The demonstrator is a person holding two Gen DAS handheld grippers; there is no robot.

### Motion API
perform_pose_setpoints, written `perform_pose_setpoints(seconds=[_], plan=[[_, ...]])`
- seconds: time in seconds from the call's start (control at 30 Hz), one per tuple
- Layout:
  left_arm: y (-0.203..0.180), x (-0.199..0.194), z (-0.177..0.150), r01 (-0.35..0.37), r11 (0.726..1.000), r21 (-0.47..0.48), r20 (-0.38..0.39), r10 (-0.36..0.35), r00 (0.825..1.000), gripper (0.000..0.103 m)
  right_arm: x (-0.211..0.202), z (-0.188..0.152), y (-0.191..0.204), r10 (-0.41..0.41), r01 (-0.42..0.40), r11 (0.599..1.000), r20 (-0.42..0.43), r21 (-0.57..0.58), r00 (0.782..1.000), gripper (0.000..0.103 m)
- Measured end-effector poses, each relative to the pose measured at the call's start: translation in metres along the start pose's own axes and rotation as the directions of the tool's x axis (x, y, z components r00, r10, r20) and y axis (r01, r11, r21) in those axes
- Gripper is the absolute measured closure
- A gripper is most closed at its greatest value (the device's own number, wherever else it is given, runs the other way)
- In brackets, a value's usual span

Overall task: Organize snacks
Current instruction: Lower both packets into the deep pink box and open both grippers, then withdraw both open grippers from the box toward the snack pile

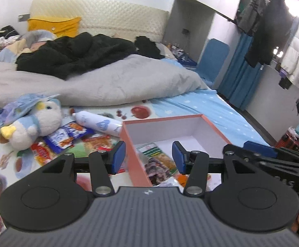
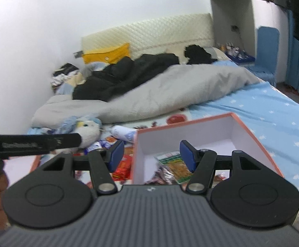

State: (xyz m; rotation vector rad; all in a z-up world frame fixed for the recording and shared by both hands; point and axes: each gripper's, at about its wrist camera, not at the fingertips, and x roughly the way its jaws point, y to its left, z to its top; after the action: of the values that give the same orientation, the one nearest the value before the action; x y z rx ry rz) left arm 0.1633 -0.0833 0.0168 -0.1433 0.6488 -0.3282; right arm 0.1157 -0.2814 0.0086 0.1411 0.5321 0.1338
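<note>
An open pink box [image 1: 203,117] with a white inside lies on the bed and holds a green-and-orange snack packet [image 1: 155,151] and a dark packet [image 1: 156,169]. It also shows in the right wrist view [image 2: 234,116] with the same green packet [image 2: 170,158]. Loose snack packets [image 1: 67,135] lie left of the box, next to a white tube-shaped pack [image 1: 100,122]. My left gripper [image 1: 148,157] is open and empty, straddling the box's left wall. My right gripper [image 2: 151,154] is open and empty over the box's near left part.
A plush penguin [image 1: 40,121] and a blue bag [image 1: 15,111] lie left of the snacks. A grey duvet [image 1: 108,82] and black clothes [image 1: 77,53] cover the bed behind. Hanging clothes [image 1: 273,30] are at the right. The left gripper's body crosses the right wrist view [image 2: 32,143].
</note>
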Motion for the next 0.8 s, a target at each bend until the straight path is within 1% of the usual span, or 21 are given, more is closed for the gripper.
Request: perform_pose_setpoints(seconds=[0.13, 0.27, 0.4, 0.6, 0.8], plan=[[0.013, -0.021, -0.006, -0.029, 1.0, -0.009, 0.022, 0.029, 0.999, 0.047, -0.007, -0.003, 0.02, 0.037, -0.036, 0.999, 0.015, -0.037, 0.999, 0.041], [0.028, -0.039, -0.015, -0.057, 0.998, -0.036, 0.033, 0.059, 0.998, 0.047, -0.011, -0.01, 0.037, 0.061, -0.061, 0.996, 0.005, -0.061, 0.998, 0.041], [0.041, -0.053, -0.028, -0.08, 0.995, -0.058, 0.029, 0.082, 0.996, 0.047, -0.012, -0.019, 0.052, 0.084, -0.084, 0.993, -0.01, -0.084, 0.996, 0.041], [0.058, -0.06, -0.051, -0.118, 0.991, -0.067, 0.0, 0.118, 0.993, 0.047, -0.014, -0.041, 0.074, 0.121, -0.127, 0.986, -0.056, -0.108, 0.991, 0.041], [0.075, -0.068, -0.075, -0.143, 0.984, -0.102, -0.018, 0.141, 0.99, 0.047, -0.009, -0.066, 0.091, 0.125, -0.138, 0.985, -0.122, -0.104, 0.985, 0.041]])
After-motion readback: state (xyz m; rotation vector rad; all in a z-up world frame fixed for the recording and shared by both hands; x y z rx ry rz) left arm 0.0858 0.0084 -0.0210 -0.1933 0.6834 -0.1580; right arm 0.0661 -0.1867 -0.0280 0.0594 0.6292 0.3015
